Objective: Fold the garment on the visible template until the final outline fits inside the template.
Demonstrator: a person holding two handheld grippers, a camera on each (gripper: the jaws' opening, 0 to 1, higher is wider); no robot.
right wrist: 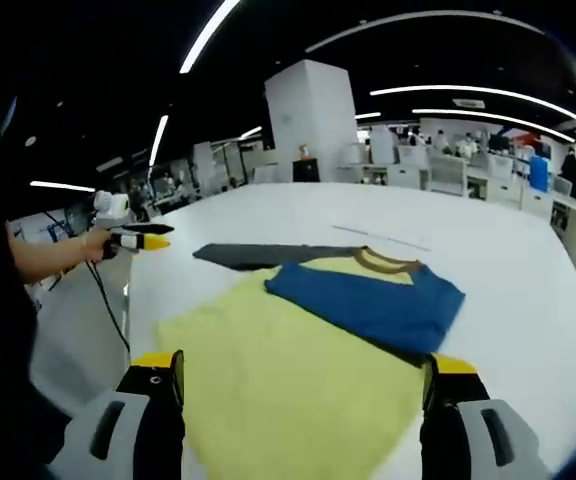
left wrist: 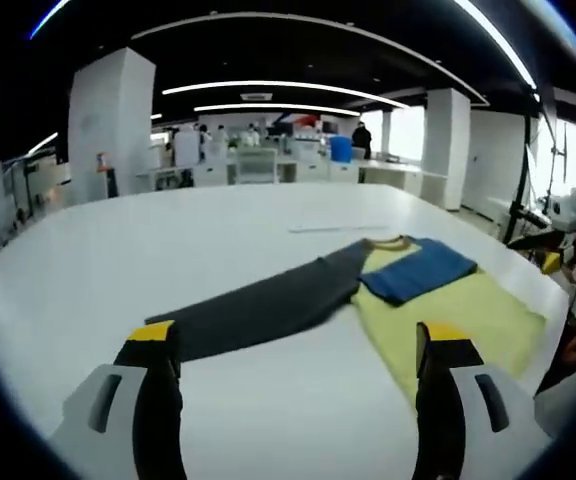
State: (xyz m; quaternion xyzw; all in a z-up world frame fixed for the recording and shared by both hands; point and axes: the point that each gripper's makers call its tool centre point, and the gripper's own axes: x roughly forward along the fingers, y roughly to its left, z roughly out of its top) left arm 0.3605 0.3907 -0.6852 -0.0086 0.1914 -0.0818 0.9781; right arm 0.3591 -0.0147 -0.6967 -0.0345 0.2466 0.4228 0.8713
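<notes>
A shirt lies flat on the white table [left wrist: 118, 270]. Its yellow body [left wrist: 458, 320] [right wrist: 288, 380] is spread out. The blue sleeve [left wrist: 418, 270] [right wrist: 368, 300] is folded across the chest, below the mustard collar [right wrist: 383, 262]. The dark grey sleeve [left wrist: 258, 310] [right wrist: 258, 256] stretches straight out to the side. My left gripper [left wrist: 298, 340] hovers open above the table, short of the grey sleeve, and also appears held in a hand [right wrist: 133, 241] past the table edge. My right gripper [right wrist: 303, 365] is open above the yellow hem, and its tip [left wrist: 546, 252] shows beyond the shirt.
A thin pale line [left wrist: 338, 228] [right wrist: 378, 237] runs across the table beyond the collar. A person's arm [right wrist: 48, 255] reaches in at the table's side. Desks, white pillars and people fill the office far behind.
</notes>
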